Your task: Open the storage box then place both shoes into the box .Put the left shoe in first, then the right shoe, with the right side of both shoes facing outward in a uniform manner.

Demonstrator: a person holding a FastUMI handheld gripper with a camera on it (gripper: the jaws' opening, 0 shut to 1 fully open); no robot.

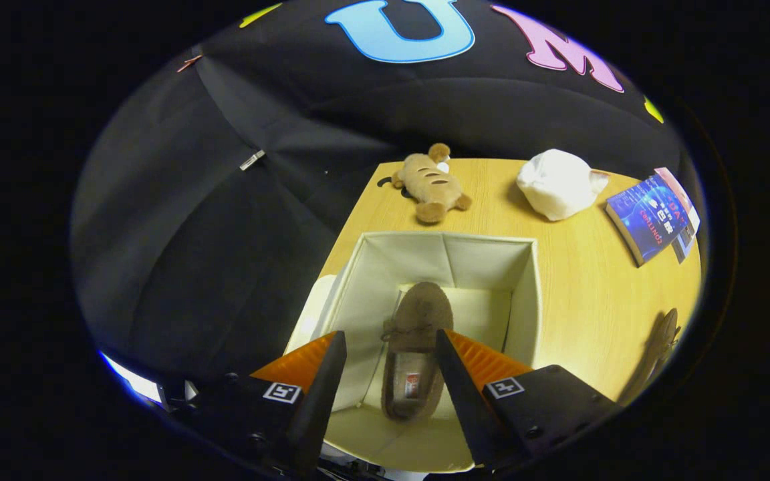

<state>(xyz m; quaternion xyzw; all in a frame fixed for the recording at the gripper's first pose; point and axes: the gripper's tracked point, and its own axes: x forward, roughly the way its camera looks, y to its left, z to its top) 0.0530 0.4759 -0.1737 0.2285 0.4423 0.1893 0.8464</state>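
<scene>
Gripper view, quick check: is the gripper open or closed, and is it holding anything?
Gripper: open, holding nothing; its fingers are spread above the open storage box, with the brown shoe lying on the box floor between them.

Wall [238, 200]: black cloth, hung in folds behind and beside the table.
Table [592, 300]: light wood, lit warmly from above.
Light: a bright strip [132, 381] is seen low down.

Book [649, 217] on the table: red cover lettering, too small and skewed to read. Shoe [416, 347] in the storage box [365, 294]: insole label, illegible. Gripper [390, 347] fingers, spread apart above the box: square coded markers, no legible text.
</scene>
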